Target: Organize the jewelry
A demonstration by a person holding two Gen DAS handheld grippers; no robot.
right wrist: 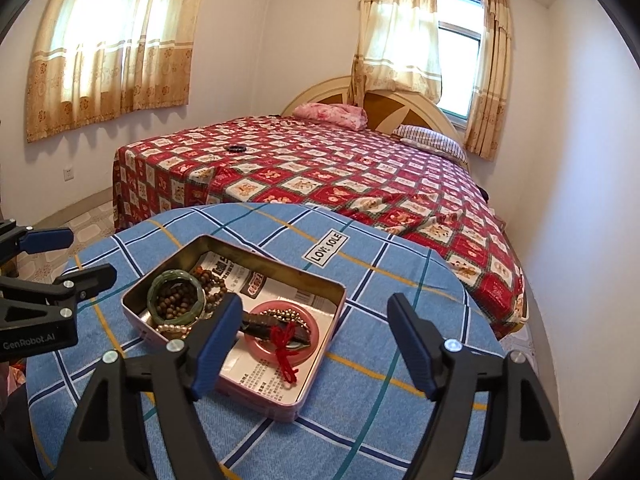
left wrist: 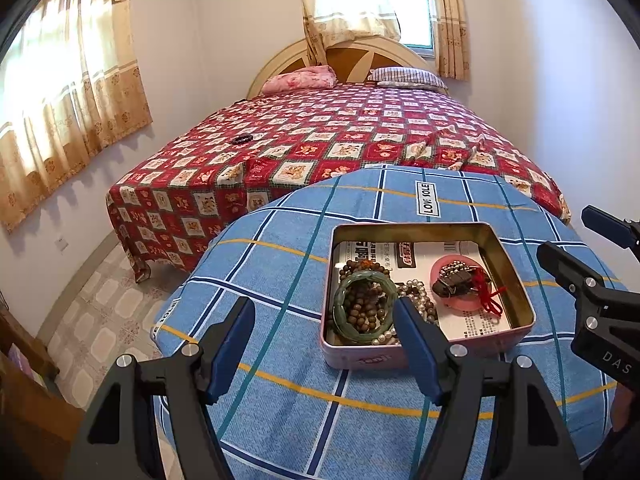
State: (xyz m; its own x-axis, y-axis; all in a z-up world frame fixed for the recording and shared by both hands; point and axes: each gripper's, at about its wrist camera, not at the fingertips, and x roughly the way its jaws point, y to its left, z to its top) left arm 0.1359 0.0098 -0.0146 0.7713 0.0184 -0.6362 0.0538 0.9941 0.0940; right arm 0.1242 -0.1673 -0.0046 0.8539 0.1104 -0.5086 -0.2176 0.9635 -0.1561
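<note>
Jewelry sits piled in the tin (left wrist: 516, 276); both grippers hover empty, fingers apart. Left gripper (left wrist: 326, 322) is nearer the green bangle (left wrist: 362, 306), just right of it.

Left wrist view: close above the table (left wrist: 280, 420), facing the bed (left wrist: 320, 140), tin (left wrist: 516, 280) right of centre. Right wrist view: same heading, tin (right wrist: 320, 340) left. Shared: table, tin, bed.

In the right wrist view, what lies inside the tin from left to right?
Green jade bangle → brown wooden bead strand → pink round dish with the red knotted cord, all inside the rectangular metal tin.
</note>
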